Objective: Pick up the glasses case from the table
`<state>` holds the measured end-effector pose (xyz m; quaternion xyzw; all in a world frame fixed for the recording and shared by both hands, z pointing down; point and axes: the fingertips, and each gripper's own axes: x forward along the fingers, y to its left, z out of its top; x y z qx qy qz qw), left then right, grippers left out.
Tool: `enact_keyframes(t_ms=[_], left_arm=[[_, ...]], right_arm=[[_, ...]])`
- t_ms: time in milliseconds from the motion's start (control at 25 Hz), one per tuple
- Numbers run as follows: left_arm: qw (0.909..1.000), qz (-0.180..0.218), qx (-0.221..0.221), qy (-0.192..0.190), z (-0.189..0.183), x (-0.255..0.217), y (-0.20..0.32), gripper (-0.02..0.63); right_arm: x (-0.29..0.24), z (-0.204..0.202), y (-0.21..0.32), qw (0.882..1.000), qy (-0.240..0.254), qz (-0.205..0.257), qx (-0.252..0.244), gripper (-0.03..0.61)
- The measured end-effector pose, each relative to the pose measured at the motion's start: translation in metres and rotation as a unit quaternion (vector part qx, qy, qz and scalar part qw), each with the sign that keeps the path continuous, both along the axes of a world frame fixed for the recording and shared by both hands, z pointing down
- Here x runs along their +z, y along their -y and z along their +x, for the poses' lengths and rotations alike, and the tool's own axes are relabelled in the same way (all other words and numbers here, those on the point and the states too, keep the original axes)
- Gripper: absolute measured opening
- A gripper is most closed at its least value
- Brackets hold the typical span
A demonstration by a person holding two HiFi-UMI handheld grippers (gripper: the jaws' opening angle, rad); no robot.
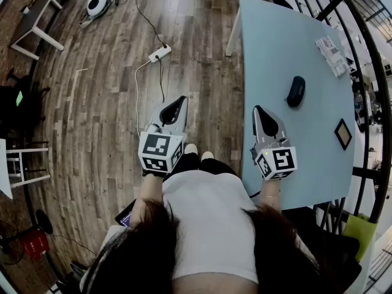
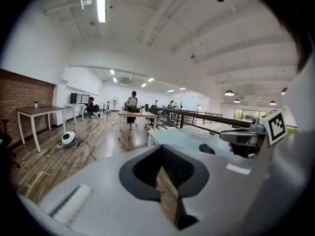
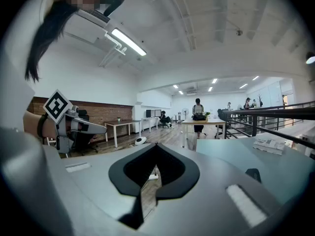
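Dressed in a white top [image 1: 208, 219], dark trousers [image 1: 197, 165] and pale shoes [image 1: 191, 149], with long dark hair [image 1: 144, 250] and a thin bracelet [image 1: 269, 196] at the right wrist. Left gripper [image 1: 180, 101] and right gripper [image 1: 258, 110] shelled in pale grey, black-lined at the jaws. Capped behind with white cubes [image 1: 160, 152] bearing black square markers.

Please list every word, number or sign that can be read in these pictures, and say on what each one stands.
No words or numbers are readable.
Printed packet on the table: print too small to read.
Glasses case: no label visible.
Left claw and right claw: their cubes show only square marker patterns, no letters.
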<state>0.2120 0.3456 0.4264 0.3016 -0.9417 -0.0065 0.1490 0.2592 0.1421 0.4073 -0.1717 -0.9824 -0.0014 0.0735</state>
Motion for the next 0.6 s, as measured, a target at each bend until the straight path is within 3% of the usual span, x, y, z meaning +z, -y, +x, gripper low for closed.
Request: enact_keyframes(t_ms=[520, 600], left_arm=[[0.9996, 0.021, -0.013, 0.010, -0.036, 0.002, -0.043, 0.057], [0.9997, 0.019, -0.012, 0.013, -0.040, 0.002, -0.052, 0.057]], right_arm=[[0.002, -0.030, -0.017, 0.999, 0.000, 0.009, 0.031, 0.008], [0.003, -0.035, -0.023, 0.999, 0.000, 0.006, 0.034, 0.039]])
